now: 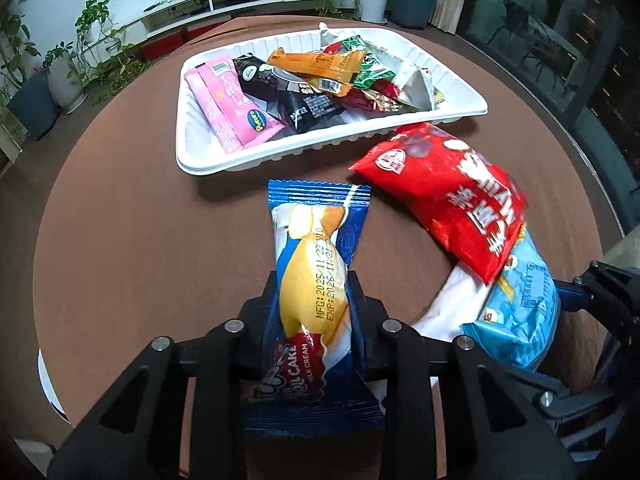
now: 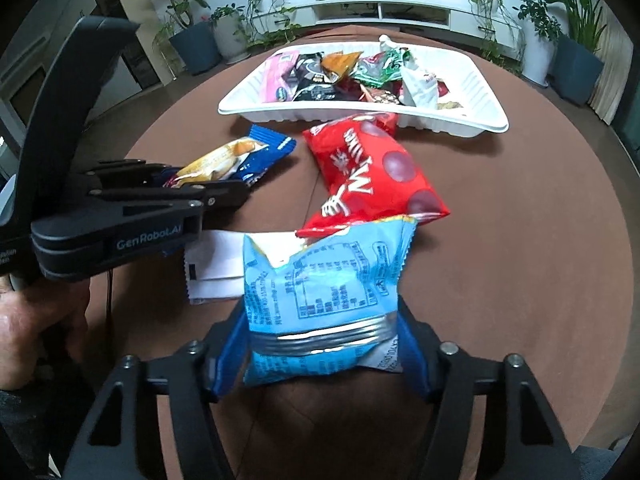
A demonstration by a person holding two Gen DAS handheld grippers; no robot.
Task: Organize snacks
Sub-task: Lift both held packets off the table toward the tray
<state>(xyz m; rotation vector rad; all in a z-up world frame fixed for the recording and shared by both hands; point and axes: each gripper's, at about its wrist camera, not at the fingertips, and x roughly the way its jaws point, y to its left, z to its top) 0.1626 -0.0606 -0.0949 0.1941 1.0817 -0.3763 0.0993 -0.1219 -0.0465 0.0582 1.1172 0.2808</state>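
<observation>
My left gripper (image 1: 314, 292) is shut on a blue roll cake pack (image 1: 316, 264), held just above the brown table; it also shows in the right wrist view (image 2: 236, 158). My right gripper (image 2: 324, 320) is shut on a light blue snack bag (image 2: 320, 284), seen at lower right in the left wrist view (image 1: 520, 304). A red snack bag (image 2: 372, 176) lies on the table between the grippers and the white tray (image 2: 460, 124). The tray holds several snack packs, among them a pink one (image 1: 228, 108). A white packet (image 2: 216, 268) lies under the blue bag.
The round brown table (image 1: 132, 220) has its edge close on the right. Potted plants (image 2: 188, 28) and a white TV cabinet (image 2: 380, 8) stand beyond the table.
</observation>
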